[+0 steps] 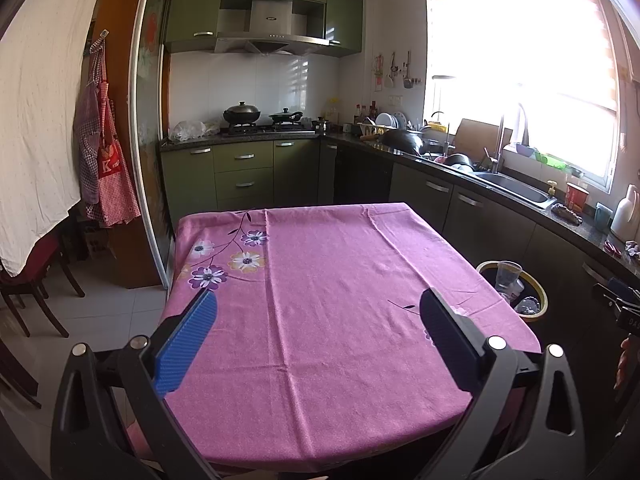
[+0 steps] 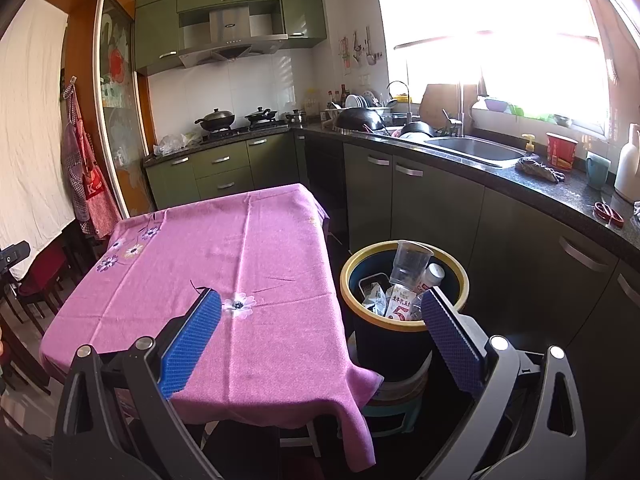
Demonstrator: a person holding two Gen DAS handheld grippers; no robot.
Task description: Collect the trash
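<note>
A dark bin with a yellow rim (image 2: 404, 325) stands on the floor just right of the table (image 2: 224, 264), which wears a pink flowered cloth. Inside the bin lie a clear plastic cup (image 2: 410, 264), a small white bottle (image 2: 430, 276) and milk cartons (image 2: 400, 300). My right gripper (image 2: 320, 300) is open and holds nothing, straddling the table's right edge and the bin's near rim. My left gripper (image 1: 318, 300) is open too, hovering over the near half of the pink cloth (image 1: 332, 280). In the left wrist view the bin (image 1: 516, 290) shows past the table's right edge.
Dark cabinets and a counter with a sink (image 2: 476, 148), a red cup (image 2: 560, 152) and scissors (image 2: 608, 212) run along the right. A stove with pans (image 2: 236, 120) is at the back. Chairs (image 1: 36, 280) and hanging aprons (image 1: 104, 152) stand left of the table.
</note>
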